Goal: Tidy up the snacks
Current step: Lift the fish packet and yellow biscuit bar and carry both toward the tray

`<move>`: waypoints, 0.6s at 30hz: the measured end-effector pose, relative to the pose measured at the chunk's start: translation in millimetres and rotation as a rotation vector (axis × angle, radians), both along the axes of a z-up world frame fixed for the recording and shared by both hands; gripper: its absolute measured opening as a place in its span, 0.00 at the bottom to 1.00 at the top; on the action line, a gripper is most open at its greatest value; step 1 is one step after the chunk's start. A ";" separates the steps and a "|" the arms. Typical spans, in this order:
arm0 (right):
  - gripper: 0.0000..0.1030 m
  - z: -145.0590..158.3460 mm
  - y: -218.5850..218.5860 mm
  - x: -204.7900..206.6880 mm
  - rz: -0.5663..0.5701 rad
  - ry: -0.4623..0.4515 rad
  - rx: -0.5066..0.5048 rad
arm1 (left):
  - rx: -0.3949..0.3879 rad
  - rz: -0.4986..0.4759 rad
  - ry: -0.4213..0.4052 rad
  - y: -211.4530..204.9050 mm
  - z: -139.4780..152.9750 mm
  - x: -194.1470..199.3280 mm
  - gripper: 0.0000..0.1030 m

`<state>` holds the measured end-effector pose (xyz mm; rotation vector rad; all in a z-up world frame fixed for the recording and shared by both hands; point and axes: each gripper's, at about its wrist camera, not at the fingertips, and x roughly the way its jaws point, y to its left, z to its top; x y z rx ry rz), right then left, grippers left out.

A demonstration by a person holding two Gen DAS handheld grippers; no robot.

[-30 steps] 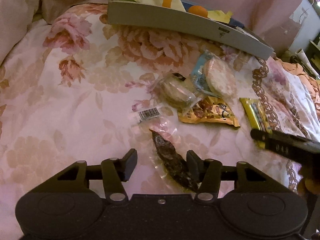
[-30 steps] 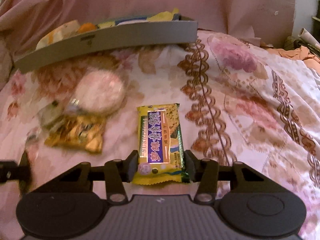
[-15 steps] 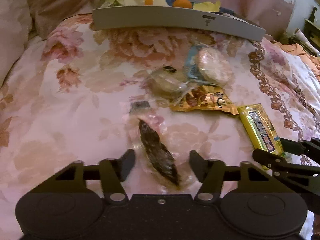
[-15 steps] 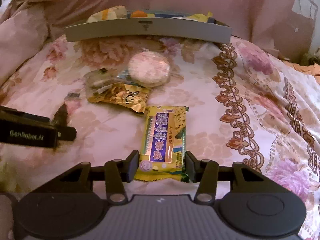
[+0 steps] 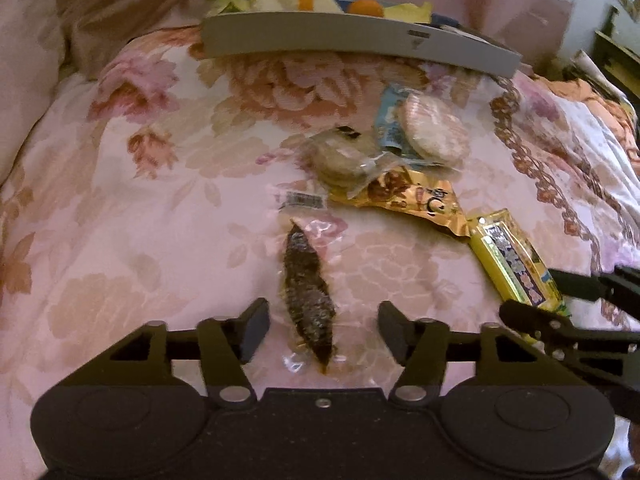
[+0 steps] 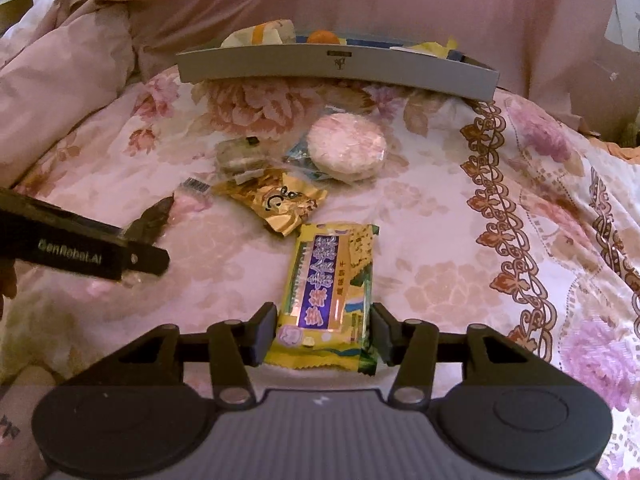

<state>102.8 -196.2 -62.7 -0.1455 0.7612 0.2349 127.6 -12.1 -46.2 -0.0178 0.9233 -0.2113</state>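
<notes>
Floral pink bedspread (image 5: 140, 208) beneath a rumpled pink blanket (image 6: 100, 40).

Five snack packets lie loose on the floral bedcover (image 6: 420, 240): one yellow cracker bar (image 6: 328, 296) low in the middle of the frame, one gold foil packet (image 6: 276, 204), one round pink rice cake (image 6: 346, 148), one brownish wrapped biscuit (image 6: 238, 158), one dark dried snack in clear wrap (image 5: 308, 292). One grey tray (image 6: 336, 68) at upper centre; its contents can't be counted

Bedspread (image 5: 140, 220) left bare — snacks (image 5: 400, 168) right.
</notes>
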 end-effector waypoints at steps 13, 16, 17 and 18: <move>0.64 -12.2 2.2 9.3 -0.027 -0.034 0.022 | 0.083 -0.019 -0.059 -4.4 -2.8 1.5 0.51; 0.62 -13.1 -0.9 11.8 -0.043 -0.021 0.058 | 0.077 -0.016 -0.059 -3.3 -2.3 1.5 0.50; 0.58 -13.0 -1.6 12.0 -0.043 -0.020 0.061 | 0.079 -0.018 -0.060 -3.9 -2.4 1.0 0.49; 0.53 -12.8 -1.3 12.0 -0.045 -0.020 0.057 | 0.079 -0.021 -0.061 -4.8 -2.3 0.3 0.49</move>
